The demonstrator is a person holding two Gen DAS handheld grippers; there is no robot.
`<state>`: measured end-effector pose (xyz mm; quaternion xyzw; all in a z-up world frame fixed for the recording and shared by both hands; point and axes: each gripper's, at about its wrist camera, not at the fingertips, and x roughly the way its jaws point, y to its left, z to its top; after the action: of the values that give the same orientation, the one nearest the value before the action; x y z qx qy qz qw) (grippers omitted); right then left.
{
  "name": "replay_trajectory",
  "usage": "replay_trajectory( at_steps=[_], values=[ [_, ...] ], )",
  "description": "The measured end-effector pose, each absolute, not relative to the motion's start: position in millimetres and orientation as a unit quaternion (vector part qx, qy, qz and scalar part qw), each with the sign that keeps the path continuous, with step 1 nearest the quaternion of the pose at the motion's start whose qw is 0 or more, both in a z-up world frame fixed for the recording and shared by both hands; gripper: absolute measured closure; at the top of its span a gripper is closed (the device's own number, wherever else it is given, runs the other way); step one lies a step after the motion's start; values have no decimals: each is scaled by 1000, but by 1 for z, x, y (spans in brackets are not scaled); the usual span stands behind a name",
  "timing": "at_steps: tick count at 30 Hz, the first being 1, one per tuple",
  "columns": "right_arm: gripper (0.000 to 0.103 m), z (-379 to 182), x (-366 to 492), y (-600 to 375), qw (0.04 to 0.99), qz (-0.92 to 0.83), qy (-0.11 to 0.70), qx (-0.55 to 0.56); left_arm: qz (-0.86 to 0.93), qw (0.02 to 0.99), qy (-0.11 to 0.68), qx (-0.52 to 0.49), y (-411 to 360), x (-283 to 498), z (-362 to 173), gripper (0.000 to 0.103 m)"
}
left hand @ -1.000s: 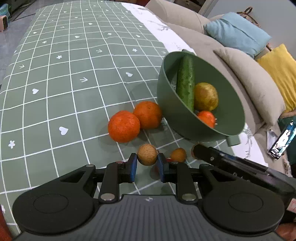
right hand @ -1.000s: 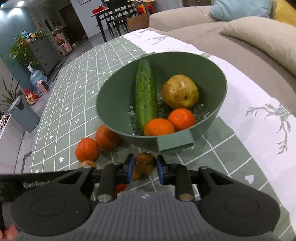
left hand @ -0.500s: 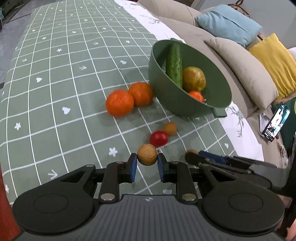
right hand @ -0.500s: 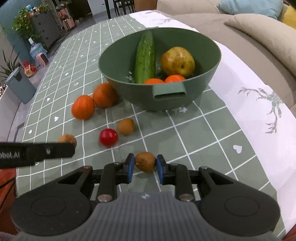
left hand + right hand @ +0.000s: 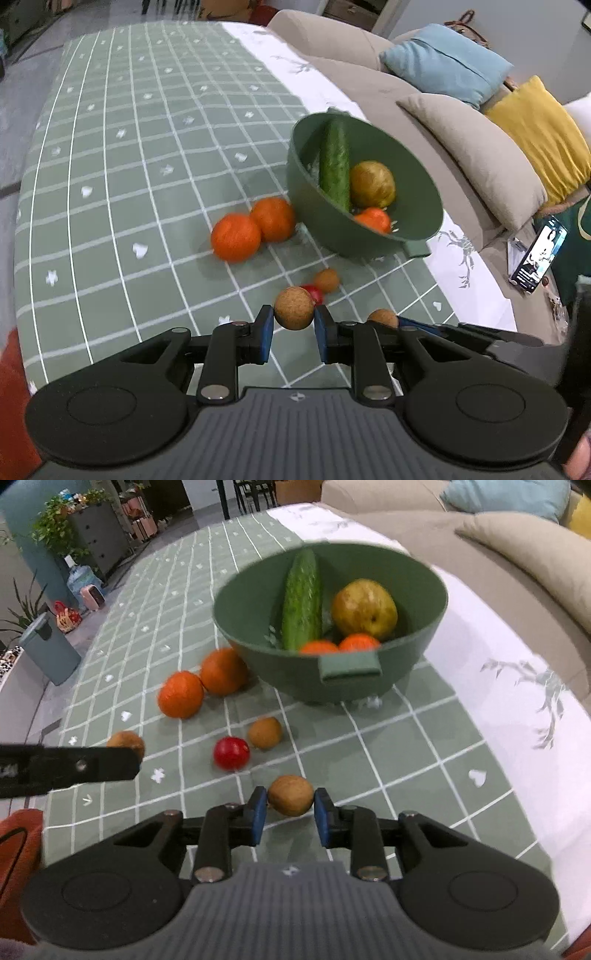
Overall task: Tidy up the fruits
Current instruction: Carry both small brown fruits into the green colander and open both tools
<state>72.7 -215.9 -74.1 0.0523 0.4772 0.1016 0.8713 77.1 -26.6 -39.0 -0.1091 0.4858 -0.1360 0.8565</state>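
On the green checked tablecloth (image 5: 122, 177), at about one o'clock from your left gripper (image 5: 294, 328), sits the green bowl (image 5: 417, 195), close to the sofa-side edge. In it a cucumber (image 5: 334, 162) leans against the wall, with a yellow-brown pear (image 5: 372, 184) beside it and a small orange (image 5: 373, 219) below them; your right wrist view shows two such small oranges (image 5: 340, 645) low in the bowl.

Your left gripper pinches a round tan longan (image 5: 294, 308) between its blue pads (image 5: 266, 332), held above the cloth. Your right gripper (image 5: 290, 810) pinches a second brown longan (image 5: 291, 795) the same way, pads pressed against both sides of it. In the left view your right gripper reaches in from three o'clock, level with the left one and just beside it.

Loose on the cloth, between the grippers and the bowl, lie a red cherry tomato (image 5: 231, 753) and a third longan (image 5: 265, 732), near each other at about eleven o'clock from your right gripper. Farther off at eleven o'clock, two large oranges (image 5: 202, 688) touch each other, the nearer-to-bowl one just beside the bowl's wall.

Beyond the table at two o'clock in the left view are the beige sofa (image 5: 369, 81), a blue cushion (image 5: 447, 62), a yellow cushion (image 5: 539, 136) and a lit phone (image 5: 537, 254) propped up.
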Motion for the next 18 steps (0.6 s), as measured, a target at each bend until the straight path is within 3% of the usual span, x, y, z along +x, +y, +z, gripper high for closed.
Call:
replay_trajectory(
  at_steps=[9, 18],
  values=[
    [80, -17, 78, -233, 898, 125, 421, 25, -175, 864, 465, -82, -54, 104, -1, 77],
    [80, 0, 115, -251, 898, 143, 415, -45, -209, 841, 492, -84, -86, 147, -2, 77]
  ],
)
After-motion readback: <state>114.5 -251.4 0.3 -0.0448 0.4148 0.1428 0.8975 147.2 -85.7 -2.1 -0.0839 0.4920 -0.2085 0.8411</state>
